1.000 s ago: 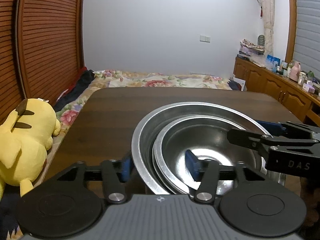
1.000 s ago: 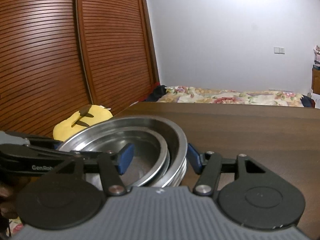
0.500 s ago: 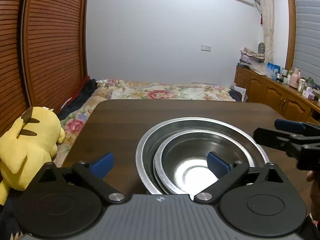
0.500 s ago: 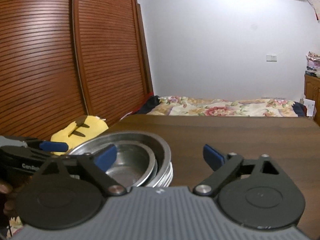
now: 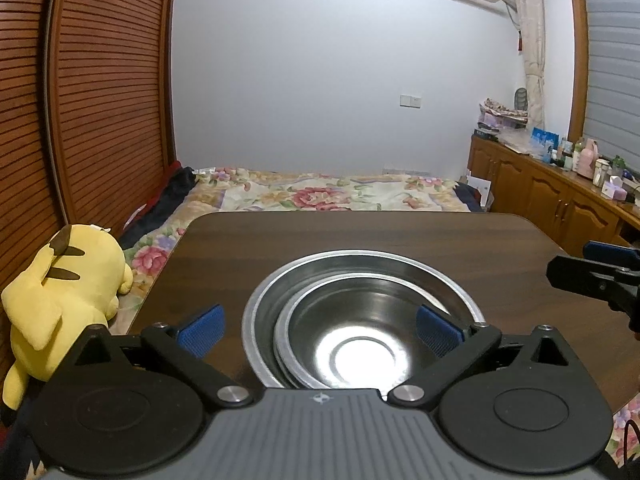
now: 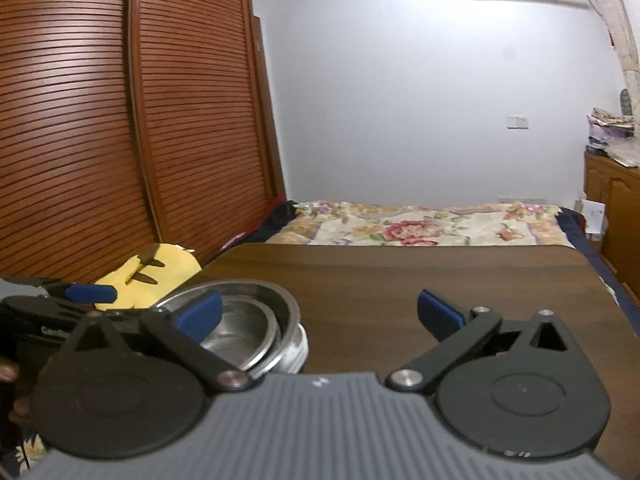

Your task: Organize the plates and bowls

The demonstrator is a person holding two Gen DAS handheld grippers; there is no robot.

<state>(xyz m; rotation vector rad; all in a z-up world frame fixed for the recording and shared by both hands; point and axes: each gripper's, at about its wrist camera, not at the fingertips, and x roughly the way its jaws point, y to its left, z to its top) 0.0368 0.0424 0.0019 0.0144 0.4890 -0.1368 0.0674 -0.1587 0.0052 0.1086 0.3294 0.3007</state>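
Observation:
A nested stack of steel bowls (image 5: 404, 276) stands on the dark wooden table (image 5: 280, 240), a smaller bowl (image 5: 352, 320) lying inside the widest one. My left gripper (image 5: 320, 332) is open above the stack's near rim, its blue pads apart from the metal. In the right wrist view the stack (image 6: 260, 320) sits low on the left. My right gripper (image 6: 318, 316) hovers beside it with its jaws opening, and nothing is held between them. Each gripper shows at the edge of the other's view: the right one (image 5: 600, 268), the left one (image 6: 80, 294).
A yellow plush toy (image 5: 60, 288) lies off the table's left edge on a floral bed (image 5: 320, 196). Slatted wooden wardrobe doors (image 6: 100, 140) stand on the left, and a wooden cabinet (image 5: 560, 204) with bottles on the right. A hand (image 6: 8, 376) shows at the far left.
Both grippers let go of the stack's rim, opened wide, and drew back and upward. The bowls stayed on the table.

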